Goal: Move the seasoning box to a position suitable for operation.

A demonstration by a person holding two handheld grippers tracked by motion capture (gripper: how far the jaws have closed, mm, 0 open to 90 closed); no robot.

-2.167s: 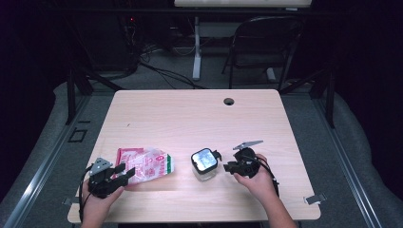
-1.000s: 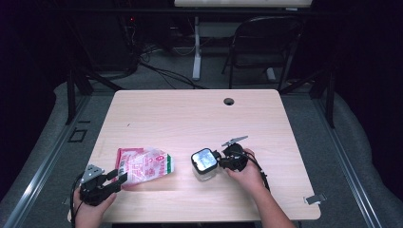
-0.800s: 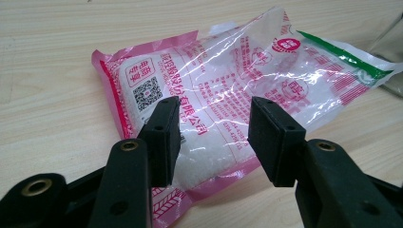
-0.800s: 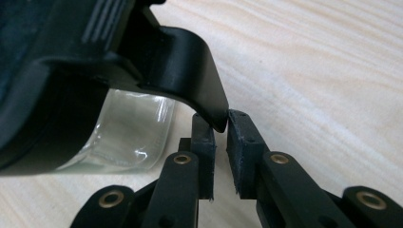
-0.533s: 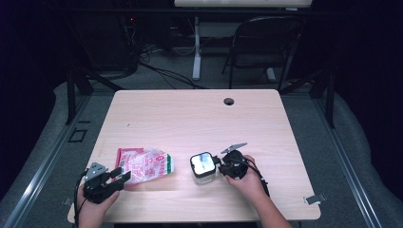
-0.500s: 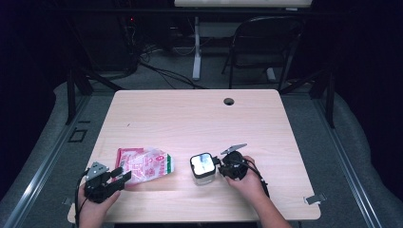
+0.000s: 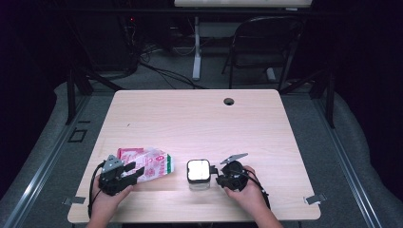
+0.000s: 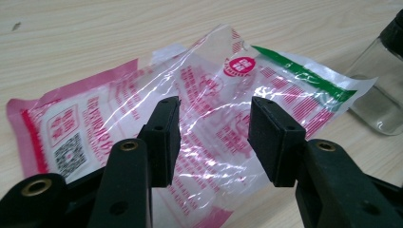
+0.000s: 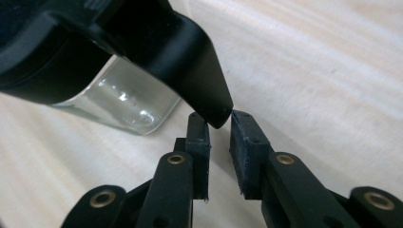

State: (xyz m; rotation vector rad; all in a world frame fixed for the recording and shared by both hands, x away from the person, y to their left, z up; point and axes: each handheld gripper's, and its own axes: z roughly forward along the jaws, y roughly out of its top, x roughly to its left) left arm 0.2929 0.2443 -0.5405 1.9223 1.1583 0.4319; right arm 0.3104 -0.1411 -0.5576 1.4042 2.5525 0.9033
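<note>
Bag (image 7: 145,165) is laid flat at the table's (image 7: 199,118) front left, pink-printed and crinkled. Left gripper (image 8: 214,124) is held wide open over it, nothing gripped. Jar (image 7: 198,174) is stood just right of the bag, glass body, black lid. Right gripper (image 9: 219,124) is nearly closed around the lid's tab (image 9: 209,97); contact cannot be confirmed.

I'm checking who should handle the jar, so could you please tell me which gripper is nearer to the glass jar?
Right. The right gripper is at the glass jar, its fingers closing around the lid's black tab. The left gripper hangs open over the plastic bag, well left of the jar.
</note>
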